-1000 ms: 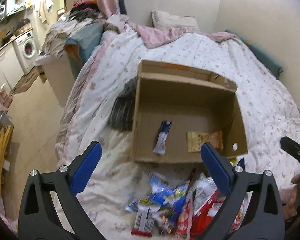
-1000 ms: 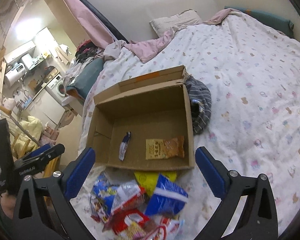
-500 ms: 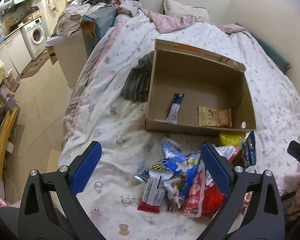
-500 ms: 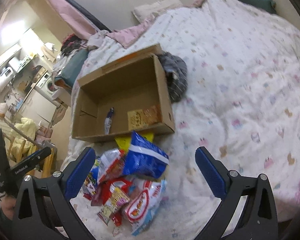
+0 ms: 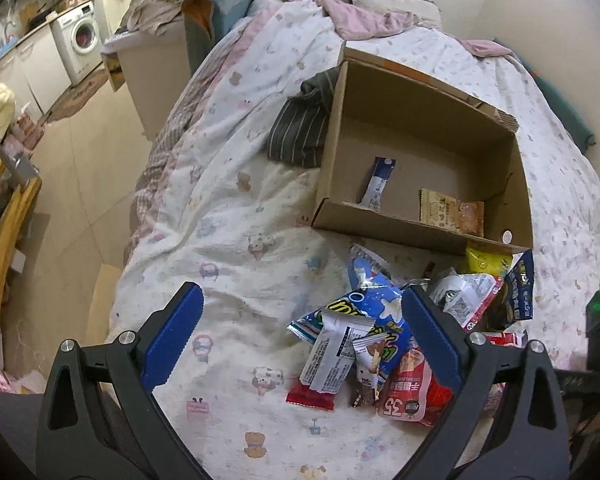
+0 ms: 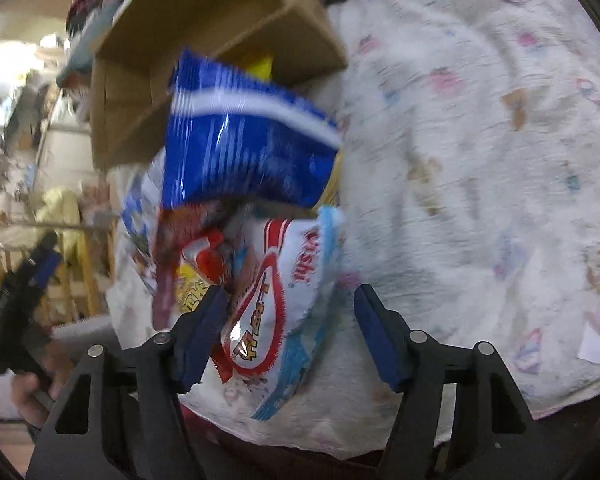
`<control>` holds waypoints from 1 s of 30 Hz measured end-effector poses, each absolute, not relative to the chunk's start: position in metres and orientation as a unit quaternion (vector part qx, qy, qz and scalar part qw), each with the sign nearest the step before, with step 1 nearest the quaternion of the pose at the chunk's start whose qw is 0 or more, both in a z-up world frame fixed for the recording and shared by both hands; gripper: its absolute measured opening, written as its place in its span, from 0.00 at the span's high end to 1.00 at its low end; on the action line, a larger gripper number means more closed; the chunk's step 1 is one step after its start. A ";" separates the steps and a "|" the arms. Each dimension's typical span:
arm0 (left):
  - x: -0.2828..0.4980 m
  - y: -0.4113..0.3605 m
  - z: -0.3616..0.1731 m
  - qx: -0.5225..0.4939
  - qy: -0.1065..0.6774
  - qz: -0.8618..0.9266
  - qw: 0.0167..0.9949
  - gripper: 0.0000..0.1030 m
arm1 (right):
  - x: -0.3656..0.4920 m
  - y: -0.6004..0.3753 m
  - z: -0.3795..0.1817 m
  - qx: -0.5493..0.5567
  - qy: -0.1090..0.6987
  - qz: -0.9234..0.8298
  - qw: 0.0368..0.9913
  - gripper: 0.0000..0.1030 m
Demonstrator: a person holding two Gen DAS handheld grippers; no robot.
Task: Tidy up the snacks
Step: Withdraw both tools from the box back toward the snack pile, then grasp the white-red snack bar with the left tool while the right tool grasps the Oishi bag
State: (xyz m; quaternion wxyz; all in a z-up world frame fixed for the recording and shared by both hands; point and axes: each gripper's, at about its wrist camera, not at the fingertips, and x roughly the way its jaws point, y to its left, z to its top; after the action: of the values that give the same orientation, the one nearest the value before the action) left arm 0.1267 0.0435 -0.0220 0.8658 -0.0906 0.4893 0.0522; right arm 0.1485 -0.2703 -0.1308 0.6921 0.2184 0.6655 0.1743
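Note:
An open cardboard box (image 5: pixel 416 128) lies on the bed with a blue-white stick pack (image 5: pixel 378 180) and a tan packet (image 5: pixel 452 212) inside. A pile of snack packets (image 5: pixel 376 336) lies in front of it. My left gripper (image 5: pixel 300 328) is open above the pile's left side, holding nothing. In the right wrist view, blurred, the box (image 6: pixel 204 40) is at the top. My right gripper (image 6: pixel 288 332) is open, with its jaws on either side of a white and red packet (image 6: pixel 276 300). A blue bag (image 6: pixel 244 140) lies behind it.
A dark striped cloth (image 5: pixel 300 128) lies left of the box. The bed's left edge (image 5: pixel 148 208) drops to the floor. A washing machine (image 5: pixel 80 40) stands far left. A wooden chair (image 5: pixel 4 232) is beside the bed. The left gripper (image 6: pixel 20 292) shows in the right wrist view.
Both grippers have dropped and come closer to the snack pile. The right gripper's jaws have narrowed around the white and red packet. The right view is now motion-blurred.

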 end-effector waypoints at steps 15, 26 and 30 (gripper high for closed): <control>0.128 0.048 -0.045 -0.099 0.529 0.048 0.841 0.05 | 0.132 -0.308 -0.081 0.201 0.590 0.171 0.763 0.69; 0.135 0.046 -0.071 -0.107 0.570 0.042 0.813 0.32 | 0.127 -0.320 -0.046 0.259 0.496 0.212 0.801 0.69; 0.136 0.030 -0.086 -0.075 0.597 0.014 0.799 0.44 | 0.132 -0.313 -0.053 0.266 0.503 0.208 0.796 0.69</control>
State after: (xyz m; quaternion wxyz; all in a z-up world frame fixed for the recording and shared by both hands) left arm 0.1358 0.0298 -0.0856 0.7989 -0.0754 0.5965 0.0138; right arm 0.1323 -0.3134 -0.0526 0.7956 0.2661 0.5030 0.2078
